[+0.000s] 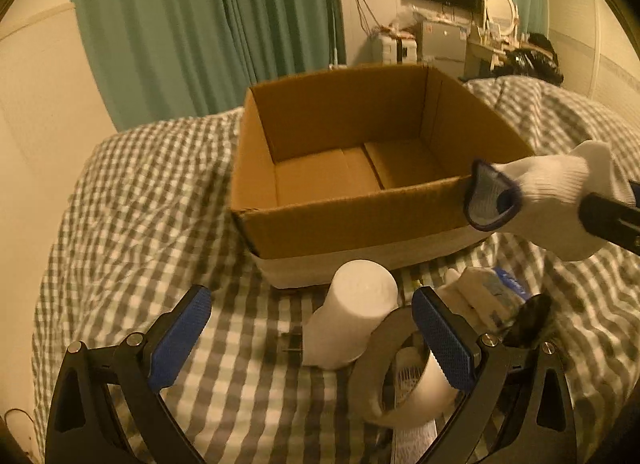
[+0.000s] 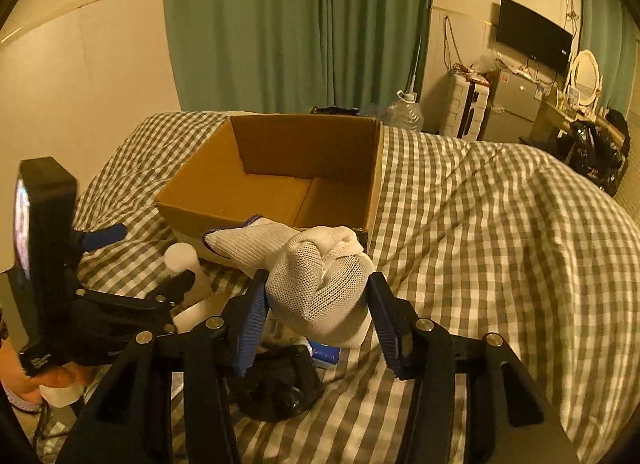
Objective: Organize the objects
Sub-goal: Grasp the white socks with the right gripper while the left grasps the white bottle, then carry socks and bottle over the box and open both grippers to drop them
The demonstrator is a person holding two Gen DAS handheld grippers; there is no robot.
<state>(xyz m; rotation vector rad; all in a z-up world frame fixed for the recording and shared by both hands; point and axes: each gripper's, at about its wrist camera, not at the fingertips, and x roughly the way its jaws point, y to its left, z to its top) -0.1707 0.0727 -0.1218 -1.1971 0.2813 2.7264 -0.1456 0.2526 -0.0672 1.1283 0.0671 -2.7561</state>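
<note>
An open, empty cardboard box (image 1: 352,220) (image 2: 224,200) stands on a checked bedspread. My right gripper (image 2: 318,304) is shut on a white knitted glove with a purple cuff (image 2: 316,284) and holds it in the air near the box's front right corner; the glove (image 1: 536,192) also shows in the left wrist view. My left gripper (image 1: 312,340) is open and empty, low over a white cup lying on its side (image 1: 352,312) and a roll of tape (image 1: 404,376).
More white gloves (image 1: 480,296), a blue packet (image 1: 512,284) and a black bundle (image 2: 276,384) lie on the bed in front of the box. The checked bedspread (image 2: 500,244) rises in a mound to the right. Green curtains and furniture stand behind.
</note>
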